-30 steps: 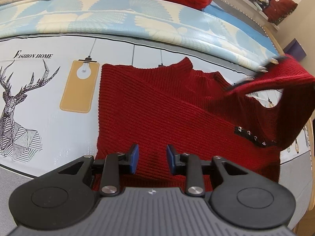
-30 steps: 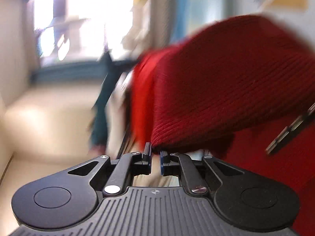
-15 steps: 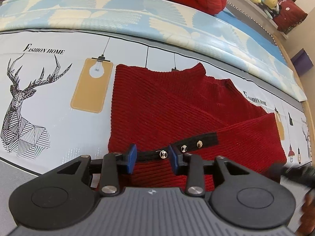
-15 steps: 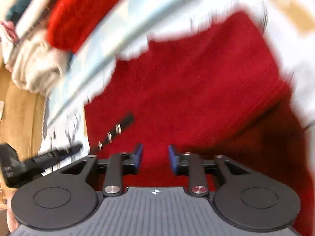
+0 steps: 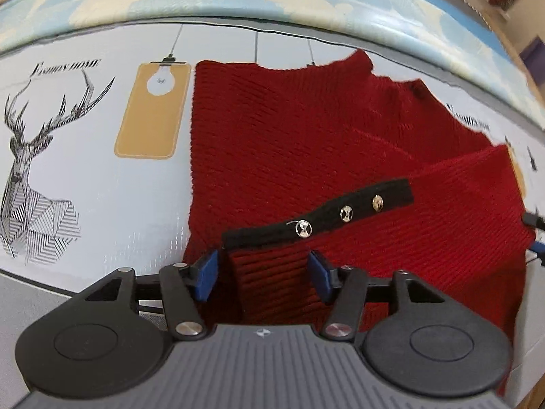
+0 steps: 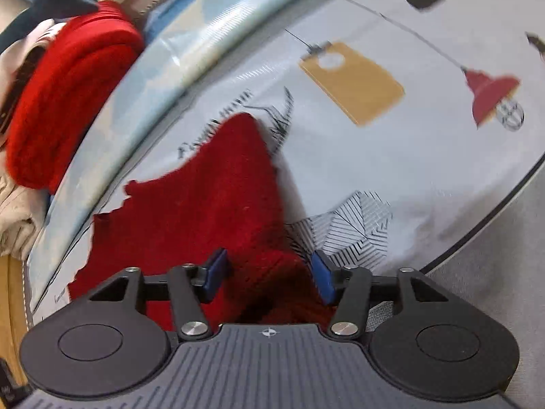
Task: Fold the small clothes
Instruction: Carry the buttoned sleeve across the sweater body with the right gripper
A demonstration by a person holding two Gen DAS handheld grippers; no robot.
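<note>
Since a second ago the sleeve [image 5: 460, 211] is laid across the sweater [image 5: 289, 129]; left claw [image 5: 260, 271] and right claw [image 6: 269, 274] are being opened, cuff lying just ahead of the left.

We're in a home here, a bedroom or living corner: a printed mat [image 5: 85, 184] with a deer, lamps and "Fashion Home" lettering, a heap of folded knitwear [image 6: 64, 88] and pale blankets [image 6: 13, 218] piled behind it.
</note>
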